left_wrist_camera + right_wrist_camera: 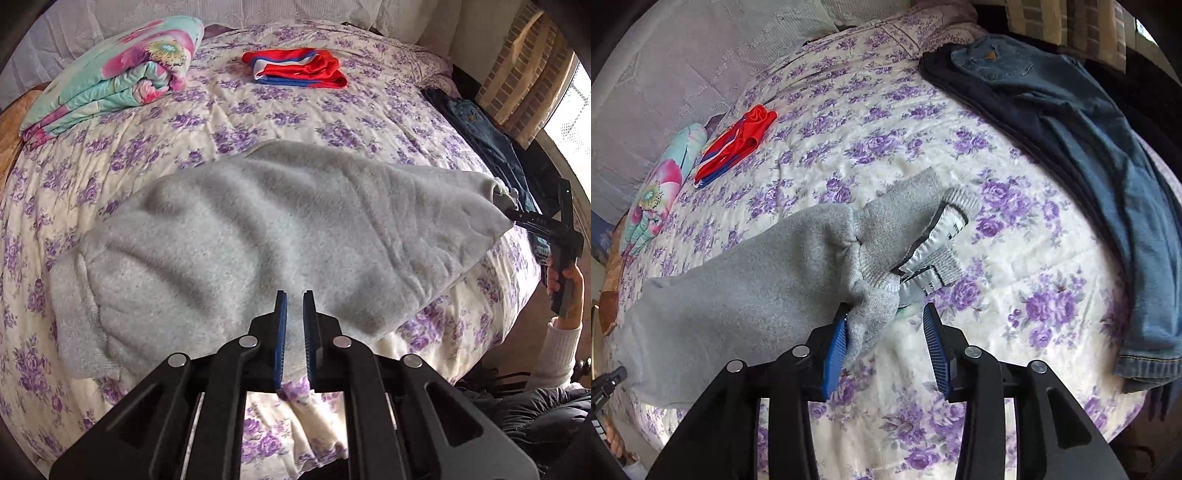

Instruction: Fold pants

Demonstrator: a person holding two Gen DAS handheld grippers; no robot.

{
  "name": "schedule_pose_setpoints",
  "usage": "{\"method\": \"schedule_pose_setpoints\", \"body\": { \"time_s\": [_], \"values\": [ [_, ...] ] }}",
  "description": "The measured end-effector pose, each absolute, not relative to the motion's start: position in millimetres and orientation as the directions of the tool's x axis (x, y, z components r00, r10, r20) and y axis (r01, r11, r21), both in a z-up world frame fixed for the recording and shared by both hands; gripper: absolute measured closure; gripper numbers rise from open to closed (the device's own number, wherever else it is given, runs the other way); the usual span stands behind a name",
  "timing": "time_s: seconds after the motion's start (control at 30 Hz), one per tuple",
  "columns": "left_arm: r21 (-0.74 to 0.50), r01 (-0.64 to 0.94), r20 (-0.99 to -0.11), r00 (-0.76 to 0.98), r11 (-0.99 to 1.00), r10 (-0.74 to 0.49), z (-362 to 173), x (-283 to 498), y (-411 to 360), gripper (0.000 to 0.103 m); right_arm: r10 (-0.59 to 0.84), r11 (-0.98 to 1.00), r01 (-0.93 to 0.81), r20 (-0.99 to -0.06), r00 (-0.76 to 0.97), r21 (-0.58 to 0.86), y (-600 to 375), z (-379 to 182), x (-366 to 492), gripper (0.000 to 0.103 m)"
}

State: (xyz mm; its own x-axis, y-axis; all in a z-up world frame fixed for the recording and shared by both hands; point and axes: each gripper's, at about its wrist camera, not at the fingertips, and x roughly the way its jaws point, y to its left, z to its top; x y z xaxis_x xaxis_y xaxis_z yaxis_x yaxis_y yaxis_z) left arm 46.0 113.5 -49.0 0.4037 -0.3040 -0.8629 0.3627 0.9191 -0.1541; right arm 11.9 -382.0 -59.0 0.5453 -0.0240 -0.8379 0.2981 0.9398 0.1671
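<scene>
Grey sweatpants (277,229) lie crumpled across the flowered bedcover (332,118). My left gripper (294,295) hovers over their near edge, shut, with nothing between its blue pads. In the right wrist view the bunched waist end of the pants (871,295) rests against the left pad (836,354) of my right gripper (886,310). Its other pad stands clear of the cloth, so that gripper is open. A ribbed waistband with a white and black inner band (945,221) fans out beyond the fingers. The left wrist view shows the right gripper (511,218) at the pants' right tip.
A folded red and blue garment (295,68) and a folded floral quilt (110,74) lie at the far side of the bed. Blue jeans on dark cloth (1089,147) lie along the right edge. A hand in a white sleeve (565,280) holds the right gripper's handle.
</scene>
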Motion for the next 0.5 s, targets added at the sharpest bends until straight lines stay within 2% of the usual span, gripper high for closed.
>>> {"method": "schedule_pose_setpoints", "body": {
  "time_s": [0.07, 0.13, 0.2, 0.3, 0.4, 0.5],
  "values": [
    [-0.165, 0.382, -0.867, 0.384, 0.909, -0.318, -56, 55, 98, 0.094, -0.131, 0.946, 0.314, -0.797, 0.59, 0.077, -376, -34, -1, 0.06],
    [-0.191, 0.395, -0.889, 0.32, 0.899, -0.329, -75, 67, 86, 0.094, -0.154, 0.958, 0.283, -0.746, 0.648, 0.048, -363, -9, -7, 0.059],
    [-0.207, 0.39, -0.91, 0.259, 0.897, -0.323, -97, 73, 80, 0.094, -0.078, 0.981, 0.183, -0.727, 0.682, 0.066, -343, 8, 0, 0.059],
    [-0.251, 0.363, -0.912, 0.224, 0.898, -0.345, -121, 71, 84, 0.094, 0.113, 0.993, -0.043, -0.73, 0.674, 0.113, -292, 19, 33, 0.059],
    [-0.294, 0.35, -0.891, 0.237, 0.889, -0.388, -122, 62, 94, 0.094, 0.252, 0.959, -0.26, -0.767, 0.59, 0.115, -220, 16, 84, 0.059],
    [-0.318, 0.341, -0.881, 0.237, 0.885, -0.408, -123, 59, 101, 0.094, 0.312, 0.9, -0.428, -0.814, 0.49, 0.087, -146, 3, 135, 0.059]
  ]
}}
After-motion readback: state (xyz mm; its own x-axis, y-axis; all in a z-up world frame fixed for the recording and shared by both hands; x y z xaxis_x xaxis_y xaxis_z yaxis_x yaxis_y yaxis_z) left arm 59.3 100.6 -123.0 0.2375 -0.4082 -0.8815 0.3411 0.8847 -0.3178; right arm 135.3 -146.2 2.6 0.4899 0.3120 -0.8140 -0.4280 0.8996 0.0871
